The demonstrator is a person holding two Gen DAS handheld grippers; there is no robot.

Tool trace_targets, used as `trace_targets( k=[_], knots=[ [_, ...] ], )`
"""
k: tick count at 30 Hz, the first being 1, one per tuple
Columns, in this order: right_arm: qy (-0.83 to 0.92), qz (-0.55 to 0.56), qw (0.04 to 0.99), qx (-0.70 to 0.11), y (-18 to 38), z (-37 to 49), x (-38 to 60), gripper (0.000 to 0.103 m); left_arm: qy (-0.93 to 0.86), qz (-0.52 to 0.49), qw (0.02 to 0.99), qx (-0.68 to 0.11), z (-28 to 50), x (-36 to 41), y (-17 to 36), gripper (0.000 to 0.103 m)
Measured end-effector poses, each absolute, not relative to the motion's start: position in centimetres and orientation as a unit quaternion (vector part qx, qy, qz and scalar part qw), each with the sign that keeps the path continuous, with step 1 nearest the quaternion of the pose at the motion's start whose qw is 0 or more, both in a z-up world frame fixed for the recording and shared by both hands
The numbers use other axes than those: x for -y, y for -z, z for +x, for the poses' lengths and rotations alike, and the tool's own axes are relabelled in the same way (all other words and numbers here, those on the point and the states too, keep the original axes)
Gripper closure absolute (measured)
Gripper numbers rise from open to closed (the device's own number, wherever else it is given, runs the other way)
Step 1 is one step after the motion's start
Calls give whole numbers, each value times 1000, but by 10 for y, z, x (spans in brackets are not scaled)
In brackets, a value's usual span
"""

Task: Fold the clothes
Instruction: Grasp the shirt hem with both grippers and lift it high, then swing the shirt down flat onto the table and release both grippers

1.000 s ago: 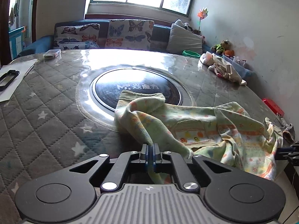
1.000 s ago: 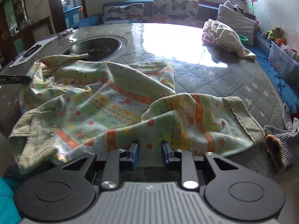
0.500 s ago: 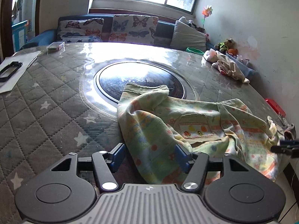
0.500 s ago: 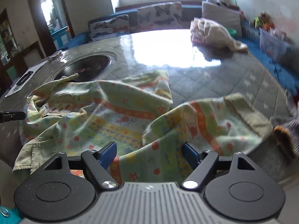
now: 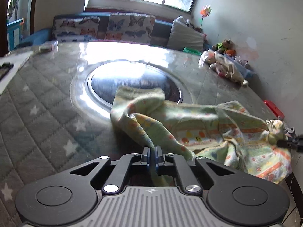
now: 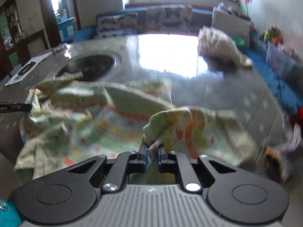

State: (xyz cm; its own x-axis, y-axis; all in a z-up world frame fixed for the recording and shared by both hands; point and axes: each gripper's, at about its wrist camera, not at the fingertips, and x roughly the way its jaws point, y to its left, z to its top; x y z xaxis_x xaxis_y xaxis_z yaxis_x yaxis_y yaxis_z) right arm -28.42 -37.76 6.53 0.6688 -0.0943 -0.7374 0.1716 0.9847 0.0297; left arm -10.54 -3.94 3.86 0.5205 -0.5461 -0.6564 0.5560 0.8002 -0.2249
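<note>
A pale green garment with orange stripes and cartoon prints (image 5: 217, 130) lies crumpled on the near part of the round quilted table (image 5: 43, 102). My left gripper (image 5: 152, 151) is shut on a fold of its left edge. In the right wrist view the same garment (image 6: 106, 117) spreads in front, and my right gripper (image 6: 152, 152) is shut on a bunched fold of its right part. The right gripper's tip shows at the far right of the left wrist view (image 5: 289, 143). The left gripper's tip shows at the left edge of the right wrist view (image 6: 15, 107).
A dark round glass inset (image 5: 136, 83) sits in the table's middle. A cream cloth bundle (image 6: 219, 45) lies at the far right of the table. A paper with a black object (image 6: 24, 70) lies at the left. A grey-and-orange knitted item (image 6: 280, 157) sits at the near right edge. A sofa with butterfly cushions (image 5: 113, 28) stands behind.
Half a second ago both grippers were open around the garment. Both have now shut on folds of it. The garment is more bunched, and the views are motion-blurred.
</note>
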Motion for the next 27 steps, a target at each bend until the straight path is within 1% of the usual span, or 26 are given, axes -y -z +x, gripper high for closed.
trace_targets(
  k=[5, 9, 14, 17, 23, 25, 27],
  knots=[
    [59, -2, 937, -345, -111, -250, 371, 95, 317, 8, 888, -332, -90, 47, -68, 98],
    [50, -37, 950, -305, -146, -205, 370, 96, 301, 16, 906, -297, -59, 54, -102, 99],
    [49, -41, 963, -262, -189, -142, 374, 96, 263, 9, 924, -277, 1, 61, -152, 99],
    [45, -44, 973, -224, -219, -97, 372, 96, 242, -3, 937, -251, 34, 58, -190, 99],
    [38, -21, 987, -154, -260, -61, 374, 96, 205, -20, 961, -185, 60, 40, -254, 99],
    [28, -5, 988, -153, -265, -57, 381, 96, 200, -20, 964, -174, 57, 32, -264, 99],
    [16, -4, 983, -180, -257, -57, 383, 96, 196, -7, 963, -184, 49, 26, -261, 99]
  ],
)
